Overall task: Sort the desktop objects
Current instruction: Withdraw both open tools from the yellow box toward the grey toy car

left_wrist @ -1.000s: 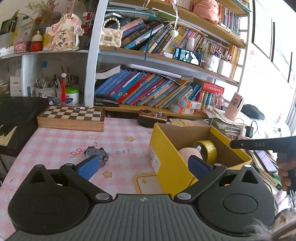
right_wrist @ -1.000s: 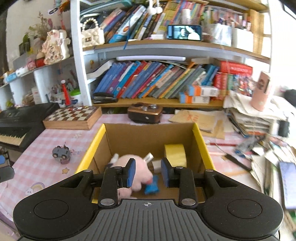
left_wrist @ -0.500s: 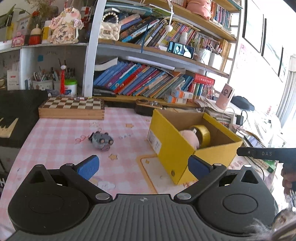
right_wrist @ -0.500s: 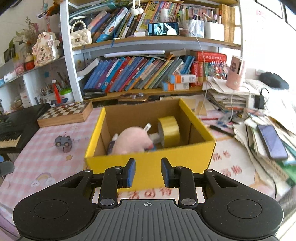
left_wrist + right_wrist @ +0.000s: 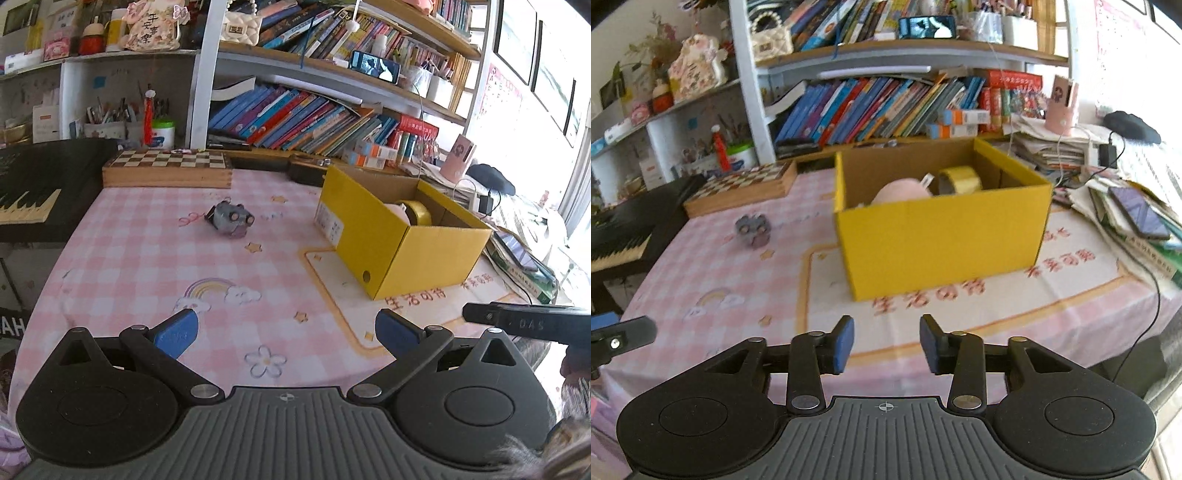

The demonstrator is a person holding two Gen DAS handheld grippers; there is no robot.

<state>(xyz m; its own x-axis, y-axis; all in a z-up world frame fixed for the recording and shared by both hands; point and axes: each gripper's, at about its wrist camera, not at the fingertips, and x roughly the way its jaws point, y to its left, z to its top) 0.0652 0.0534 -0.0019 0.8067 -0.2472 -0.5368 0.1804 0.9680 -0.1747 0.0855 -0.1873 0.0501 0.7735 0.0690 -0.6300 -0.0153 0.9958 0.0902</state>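
A yellow cardboard box (image 5: 402, 254) (image 5: 942, 240) stands on the pink checked tablecloth. Inside it lie a pink plush (image 5: 901, 192) and a yellow tape roll (image 5: 960, 180) (image 5: 417, 213). A small grey toy car (image 5: 229, 218) (image 5: 753, 229) sits on the cloth left of the box. My left gripper (image 5: 282, 332) is open and empty, held over the near edge of the table. My right gripper (image 5: 886, 343) hangs in front of the box with nothing between its fingers, and its jaws are opening. Part of the right gripper shows at the right of the left wrist view.
A wooden chessboard box (image 5: 168, 168) lies at the back of the table, a piano keyboard (image 5: 26, 203) at the left. Stacked papers, a phone (image 5: 1137, 212) and cables crowd the right side. Bookshelves rise behind. A brown case (image 5: 306, 171) sits behind the box.
Both grippers pulled back from the box toward the near table edge. The right gripper left the box interior, and its fingers have spread apart. The left gripper stayed open.
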